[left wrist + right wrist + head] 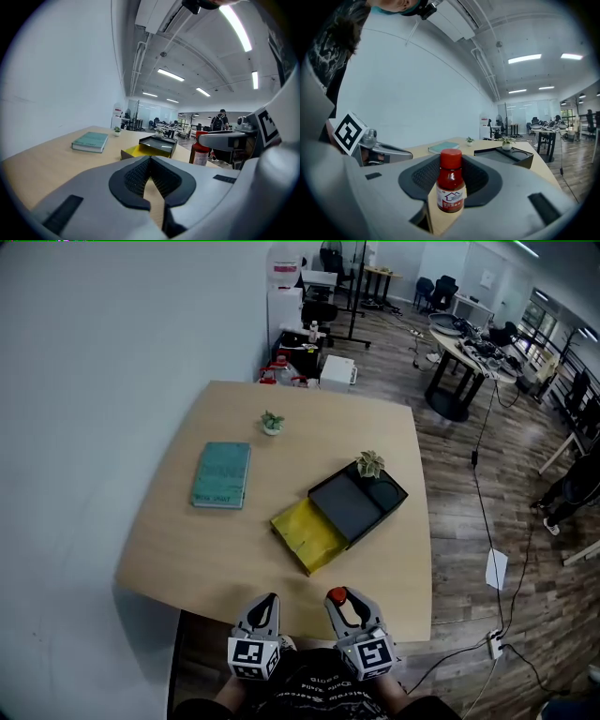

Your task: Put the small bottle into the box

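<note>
Right gripper (451, 164) pinches the small bottle (451, 186), upright with its red cap on top, at the near edge of the table (206, 549) and well apart from the box (349, 507). The box sits mid-table, its black tray touching a yellow part on the near side, with a small plant (370, 464) at its far corner. Left gripper (151, 159) is just beside the right, jaw tips pressed together, nothing between them.

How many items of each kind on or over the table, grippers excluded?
small bottle: 1
teal book: 1
small potted plant: 2
black-and-yellow box: 1
Total: 5
</note>
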Demonstrator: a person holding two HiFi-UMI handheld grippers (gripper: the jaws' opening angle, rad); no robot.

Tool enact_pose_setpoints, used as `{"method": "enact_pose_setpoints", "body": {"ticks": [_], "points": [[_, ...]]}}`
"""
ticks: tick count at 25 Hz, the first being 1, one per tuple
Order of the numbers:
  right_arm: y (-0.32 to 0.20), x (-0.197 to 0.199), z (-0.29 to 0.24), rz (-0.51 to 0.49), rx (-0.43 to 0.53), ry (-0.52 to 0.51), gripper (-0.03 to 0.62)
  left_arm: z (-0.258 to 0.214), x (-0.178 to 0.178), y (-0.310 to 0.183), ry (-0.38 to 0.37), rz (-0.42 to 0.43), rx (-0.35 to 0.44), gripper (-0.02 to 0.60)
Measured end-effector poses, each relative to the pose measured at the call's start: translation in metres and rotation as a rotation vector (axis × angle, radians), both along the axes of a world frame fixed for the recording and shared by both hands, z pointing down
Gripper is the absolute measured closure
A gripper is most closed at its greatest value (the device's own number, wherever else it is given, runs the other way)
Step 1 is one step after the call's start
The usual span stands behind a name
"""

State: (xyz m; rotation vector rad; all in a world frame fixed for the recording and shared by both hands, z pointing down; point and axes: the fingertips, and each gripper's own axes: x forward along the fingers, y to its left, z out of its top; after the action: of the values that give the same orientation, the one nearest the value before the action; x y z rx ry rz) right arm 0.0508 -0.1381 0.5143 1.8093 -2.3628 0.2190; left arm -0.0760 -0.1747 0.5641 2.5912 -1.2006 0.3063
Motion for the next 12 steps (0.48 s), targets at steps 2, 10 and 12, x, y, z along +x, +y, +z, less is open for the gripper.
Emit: {"method": "enact_pose_setpoints", "body": {"ticks": [2,10,12], "points": [[-0.009,-0.008,-0.004,0.012,0.006,0.001,0.451,-0.004,-0.007,-0.011,0.0,0.011,0.006,0.577],[-0.032,-0.015,0.002,0.048,-0.004,0.014,0.451,0.004,-0.024,-0.046,0.015,-0.004,0.002,0.577],[-0.036,-0.014,-0.001,0.046,-0.004,0.016,0.451,0.006,-0.027,-0.048,0.018,-0.014,-0.007,0.577]]}}
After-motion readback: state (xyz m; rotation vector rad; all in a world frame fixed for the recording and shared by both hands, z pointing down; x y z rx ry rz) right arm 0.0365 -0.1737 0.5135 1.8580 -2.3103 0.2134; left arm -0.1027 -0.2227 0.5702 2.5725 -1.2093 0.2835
